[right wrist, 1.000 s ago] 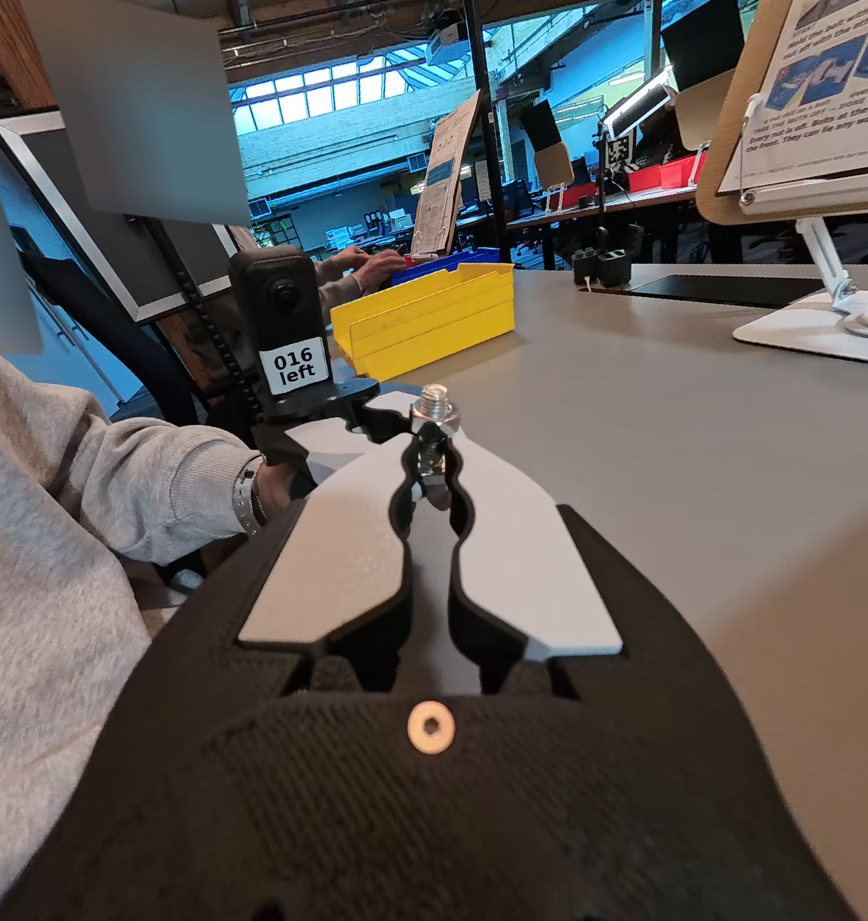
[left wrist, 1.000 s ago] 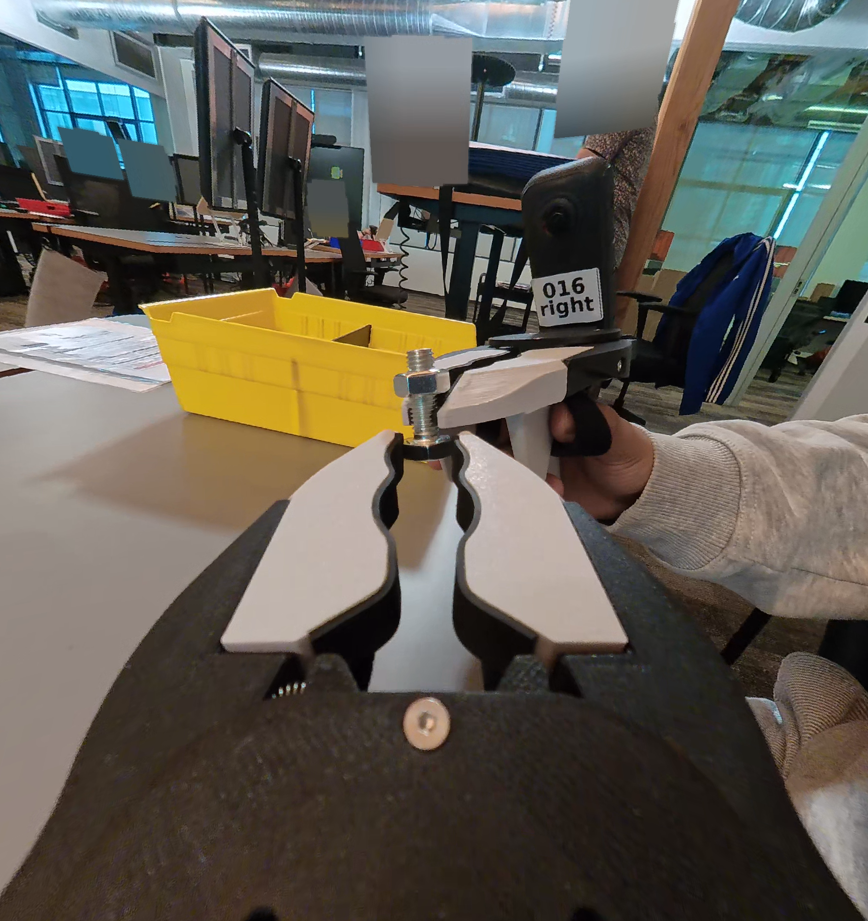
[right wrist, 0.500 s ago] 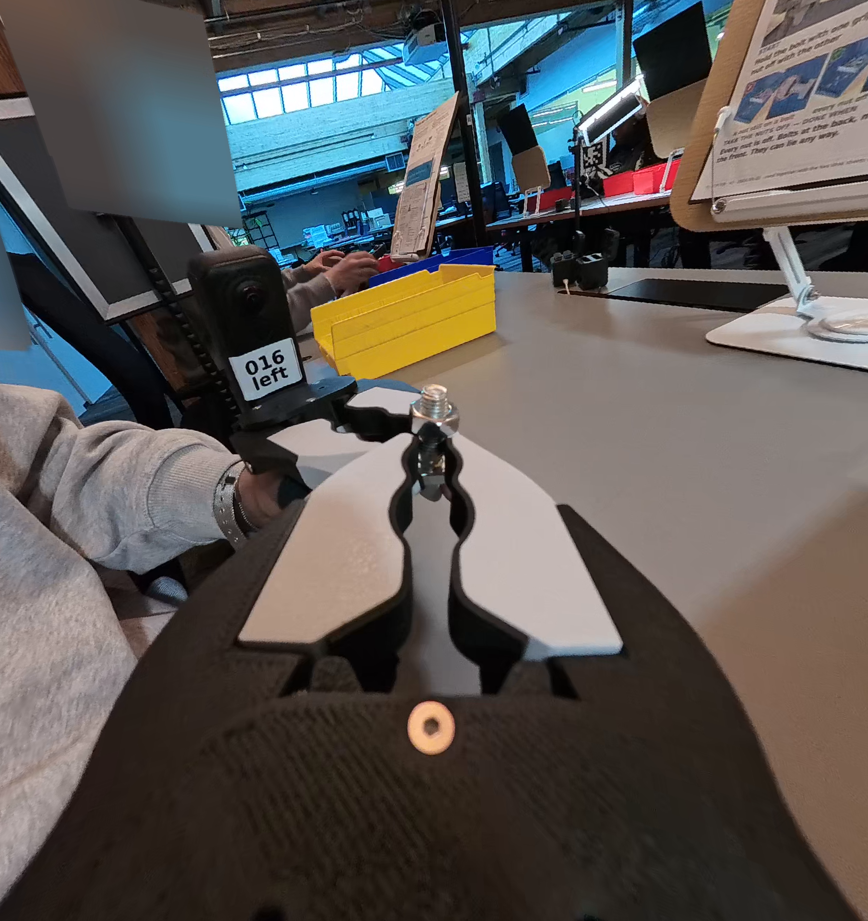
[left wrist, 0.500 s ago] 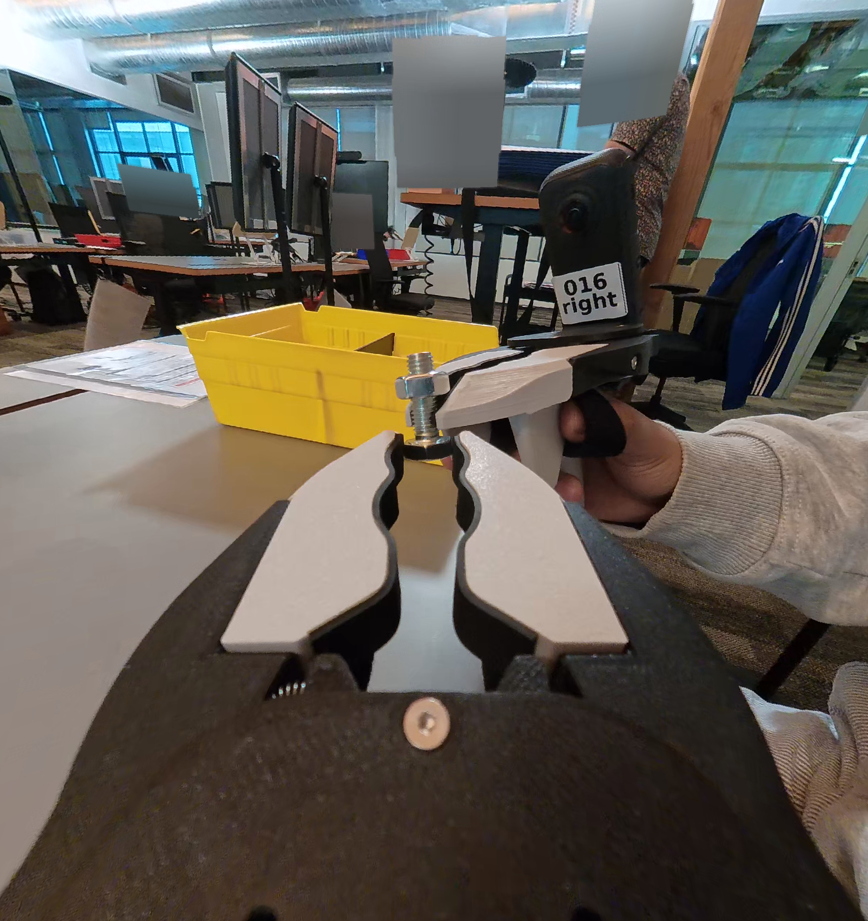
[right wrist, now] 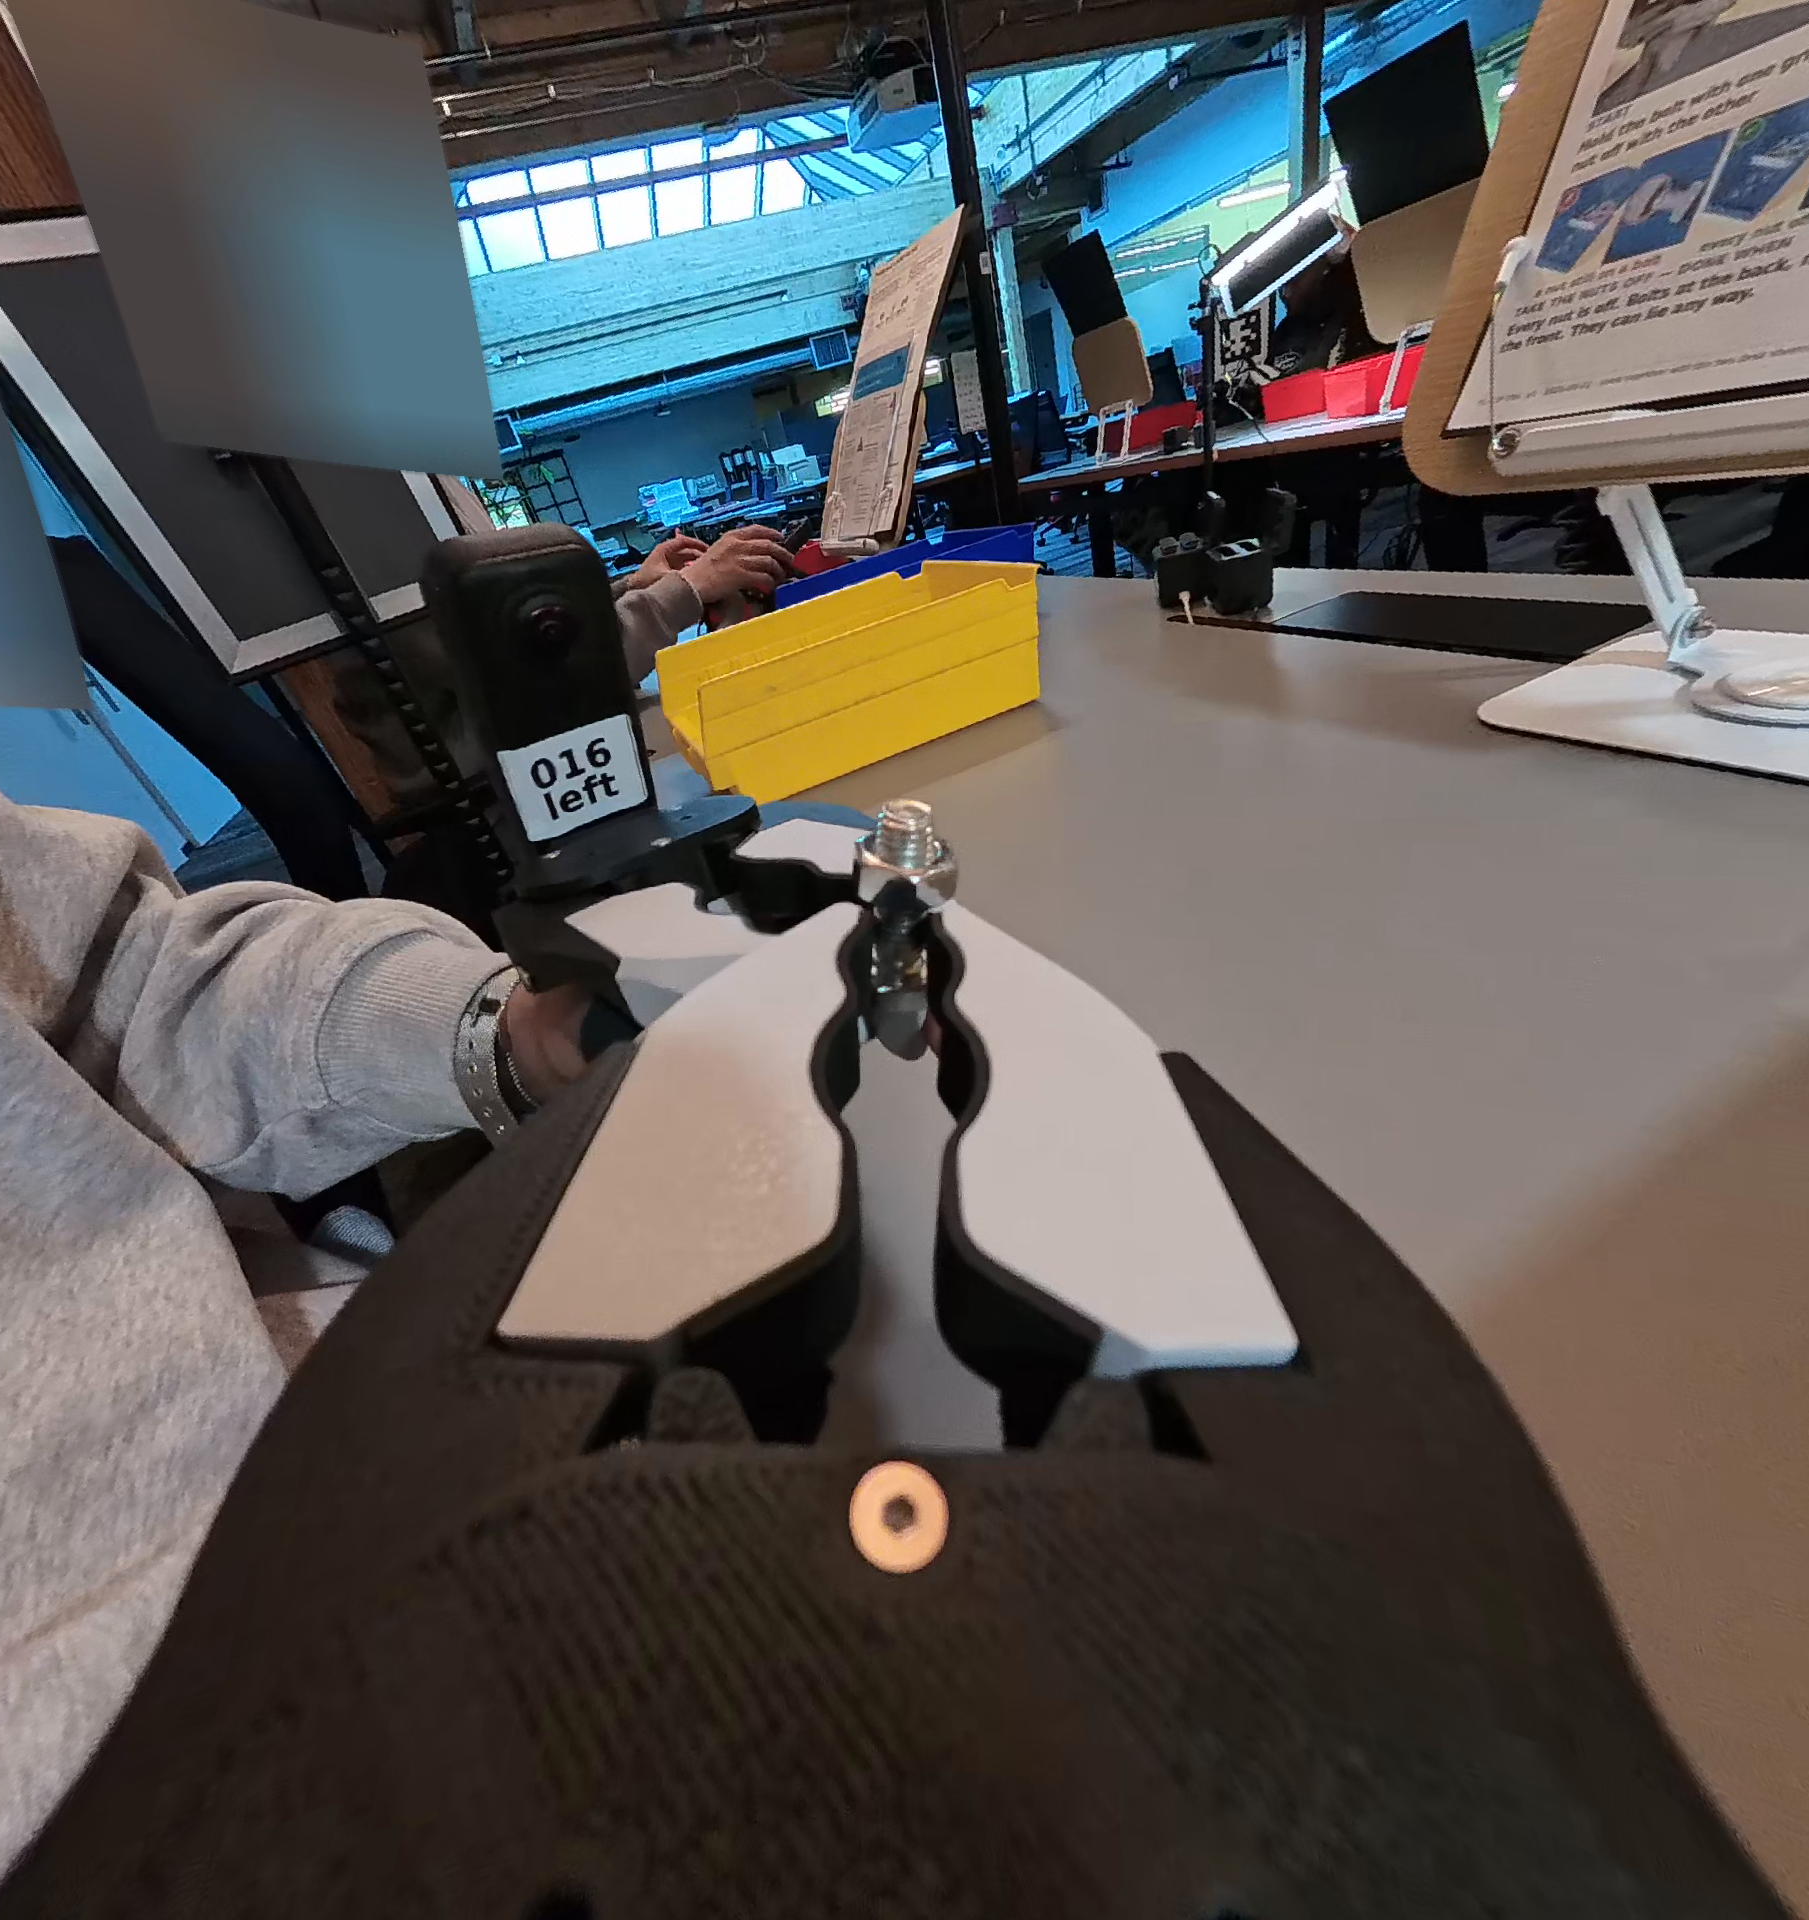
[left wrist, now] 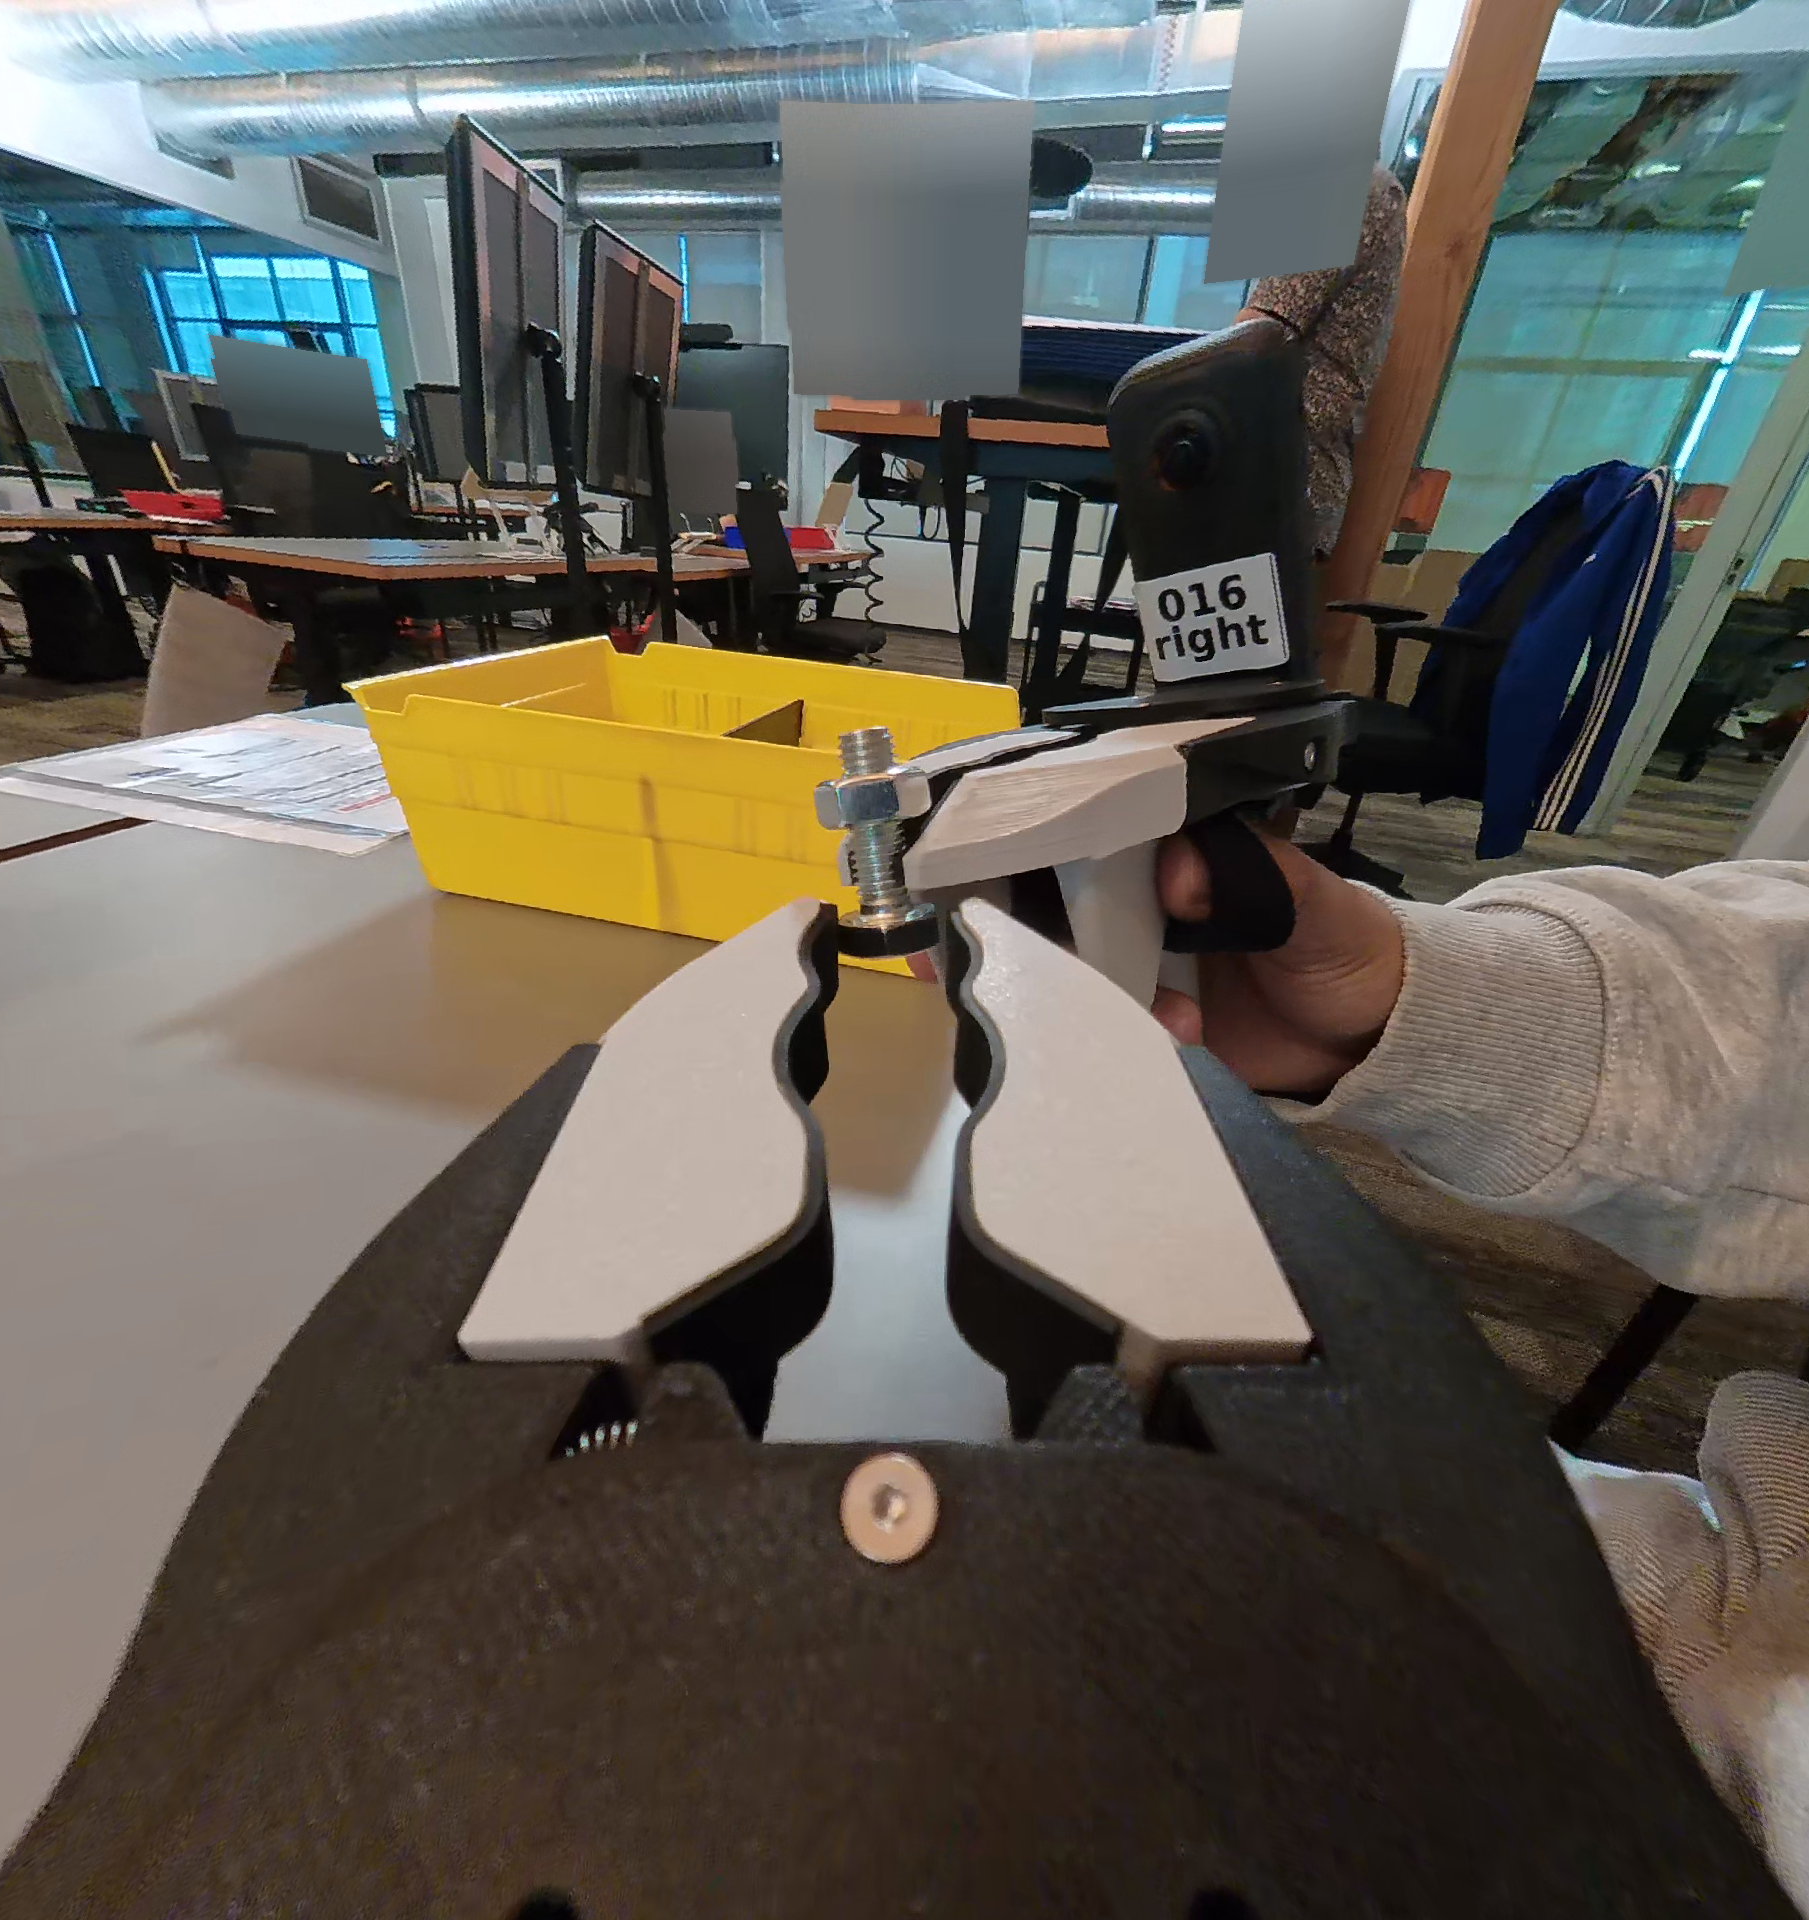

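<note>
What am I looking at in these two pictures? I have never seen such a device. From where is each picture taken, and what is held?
There is no robot here. A person holds a hand tool with two-finger tongs in each hand. Each tool carries a camera that looks forward along its own fingers, so one picture comes from the left tool and the other from the right tool.

The left tongs are closed on the head of an upright bolt. The right tongs are closed on the same bolt higher up, at its nut.

On the grey table stand a yellow bin and a white stand, and a printed sheet lies there.
</note>
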`<move>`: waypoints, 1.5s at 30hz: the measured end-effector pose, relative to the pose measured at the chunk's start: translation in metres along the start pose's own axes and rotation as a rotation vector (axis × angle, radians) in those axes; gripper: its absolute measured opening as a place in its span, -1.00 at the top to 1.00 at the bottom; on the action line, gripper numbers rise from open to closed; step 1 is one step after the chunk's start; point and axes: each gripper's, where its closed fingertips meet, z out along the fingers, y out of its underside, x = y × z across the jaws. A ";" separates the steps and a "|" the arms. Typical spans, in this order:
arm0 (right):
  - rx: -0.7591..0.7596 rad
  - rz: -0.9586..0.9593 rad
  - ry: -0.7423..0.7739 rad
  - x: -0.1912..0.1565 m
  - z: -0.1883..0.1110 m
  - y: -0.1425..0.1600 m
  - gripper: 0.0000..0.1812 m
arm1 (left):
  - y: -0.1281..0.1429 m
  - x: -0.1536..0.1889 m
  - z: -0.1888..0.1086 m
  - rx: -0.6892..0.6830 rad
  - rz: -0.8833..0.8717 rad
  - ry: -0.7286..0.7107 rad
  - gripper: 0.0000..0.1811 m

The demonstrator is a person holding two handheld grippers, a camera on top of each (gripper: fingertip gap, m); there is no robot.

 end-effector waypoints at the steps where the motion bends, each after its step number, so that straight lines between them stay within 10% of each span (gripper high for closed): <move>1: 0.001 0.001 -0.002 0.000 0.000 0.000 0.90 | 0.000 0.000 0.000 -0.003 -0.001 0.001 0.79; 45: 0.104 -0.068 0.012 -0.005 -0.006 -0.018 0.88 | -0.009 -0.006 -0.004 0.086 -0.130 0.025 0.80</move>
